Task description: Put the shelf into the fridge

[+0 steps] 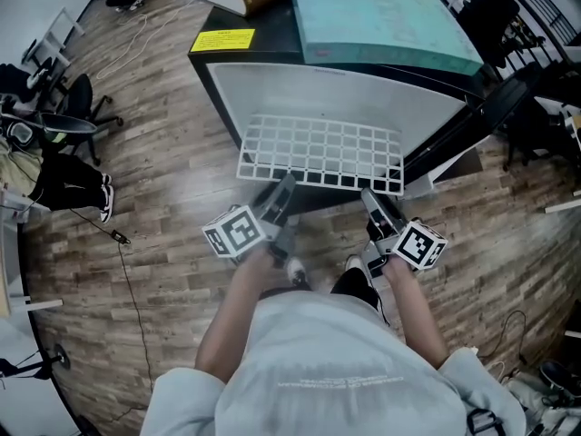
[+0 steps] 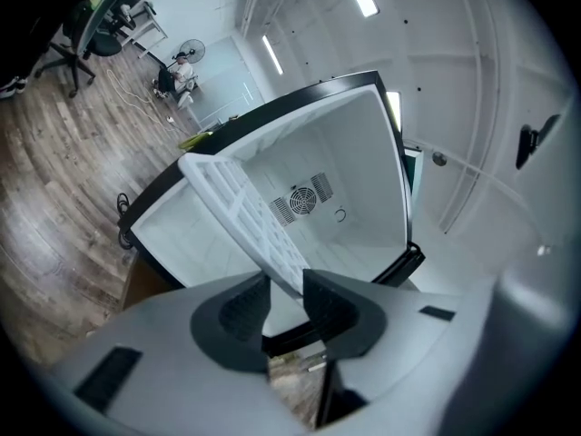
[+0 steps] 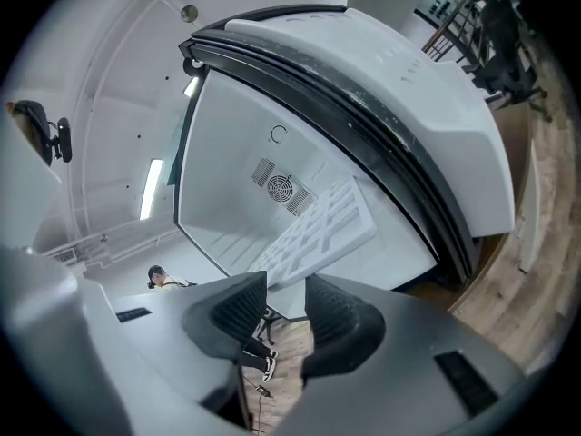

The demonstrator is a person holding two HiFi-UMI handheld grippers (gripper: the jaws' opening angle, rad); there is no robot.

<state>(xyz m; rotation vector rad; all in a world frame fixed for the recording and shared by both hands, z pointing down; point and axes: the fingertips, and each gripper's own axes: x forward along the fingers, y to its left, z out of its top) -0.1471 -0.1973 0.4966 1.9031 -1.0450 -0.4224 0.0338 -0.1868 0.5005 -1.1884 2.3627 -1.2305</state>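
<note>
- Head view: a white grid shelf [image 1: 318, 153] lies flat across the open mouth of the fridge [image 1: 363, 94]. The left gripper [image 1: 280, 193] and right gripper [image 1: 374, 203] meet its near edge.
- Left gripper view: the fingers [image 2: 241, 307] stand a little apart, pinching the shelf's thin edge.
- Right gripper view: the fingers [image 3: 231, 307] stand wide; the shelf's corner sits between their tips, not visibly squeezed.

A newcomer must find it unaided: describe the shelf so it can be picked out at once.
Start at the open fridge, white inside with a black rim. Across its opening lies the shelf, its near edge in the left gripper. It is the only white grid of square holes; the fridge's inside is smooth.
</note>
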